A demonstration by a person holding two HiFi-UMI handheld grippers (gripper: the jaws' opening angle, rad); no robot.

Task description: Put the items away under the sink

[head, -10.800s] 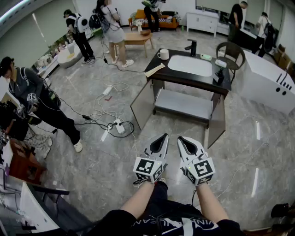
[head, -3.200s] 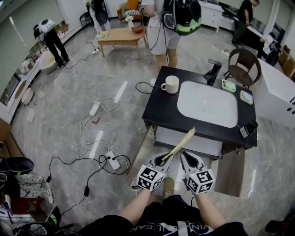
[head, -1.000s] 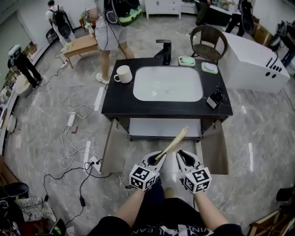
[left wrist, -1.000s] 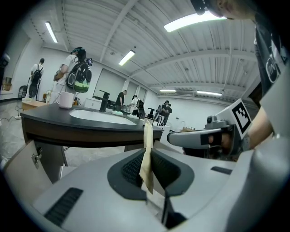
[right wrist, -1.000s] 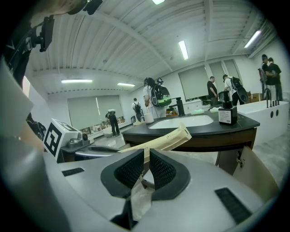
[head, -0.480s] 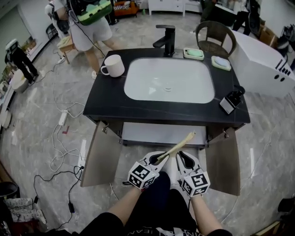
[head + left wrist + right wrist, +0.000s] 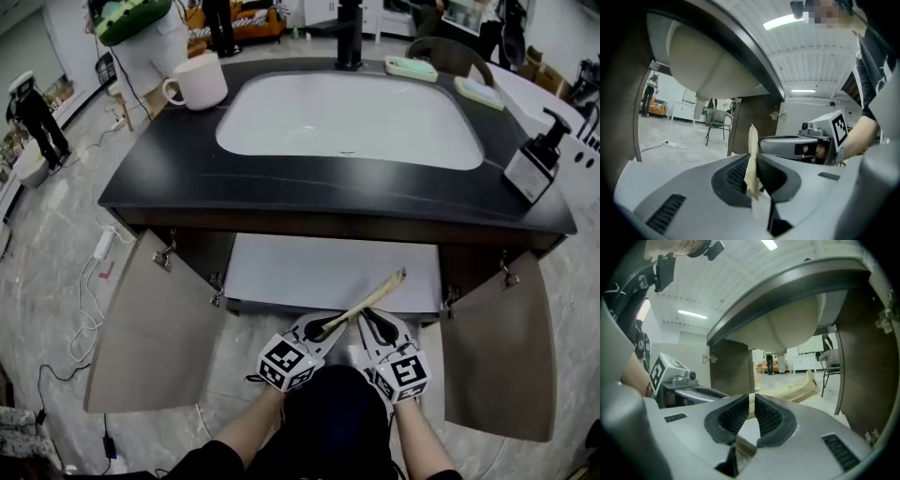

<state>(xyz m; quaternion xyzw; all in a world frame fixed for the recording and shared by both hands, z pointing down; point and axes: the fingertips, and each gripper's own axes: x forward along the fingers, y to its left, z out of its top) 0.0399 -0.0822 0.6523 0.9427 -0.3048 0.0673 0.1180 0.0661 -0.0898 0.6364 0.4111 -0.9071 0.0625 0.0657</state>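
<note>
Left hand-held gripper [image 7: 323, 326] was pinching the near end of a long, flat cream-coloured strip [image 7: 377, 295], its jaws pressed onto the thin edge, and the strip slanted up and to the right so that its far end showed against the pale shelf under the sink [image 7: 281, 272]. Just beside it, the right hand-held gripper [image 7: 372, 321] had its jaws pressed together on nothing I could make out; a sliver of cream showed in the slit between them, which I took for the strip lying beyond. What had changed within the last second was height: I had been looking down on the whole vanity from above, and now the dark tabletop [image 7: 234, 183] and the white basin [image 7: 347, 117] filled the top of the head view, while both hand-held grippers had come down level with the open cabinet, between the left door [image 7: 155, 328] and the right door [image 7: 497, 347]. Both gripper views looked in beneath the rounded underside of the basin. I judged the carry finished, with only the reach inward and the release onto the shelf left for this item. A mug [image 7: 197, 82], a soap dispenser [image 7: 534, 167] and two soap dishes [image 7: 410, 66] were on the tabletop, so the task looked early.
</note>
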